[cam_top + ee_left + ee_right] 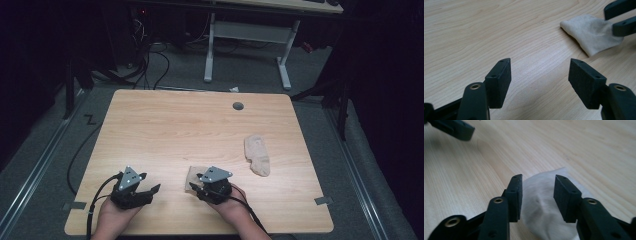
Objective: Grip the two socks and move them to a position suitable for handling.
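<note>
Near edge: two hands, a gripper in each. Right gripper point(537, 197) poised low over the near sock point(546, 220), jaws apart and straddling the cloth without pinching it, apparently lined up for a grab. Left gripper point(539, 82) parked left over bare table point(165, 130), jaws wide, empty. Second sock point(257, 155) far right, likely awaiting pairing.

My two black handheld grippers

Left gripper point(148, 192) and right gripper point(196, 189) carry grey three-cornered plates, trailing black cables, brass-ringed screw holes, flat black pads point(502, 81).
</note>
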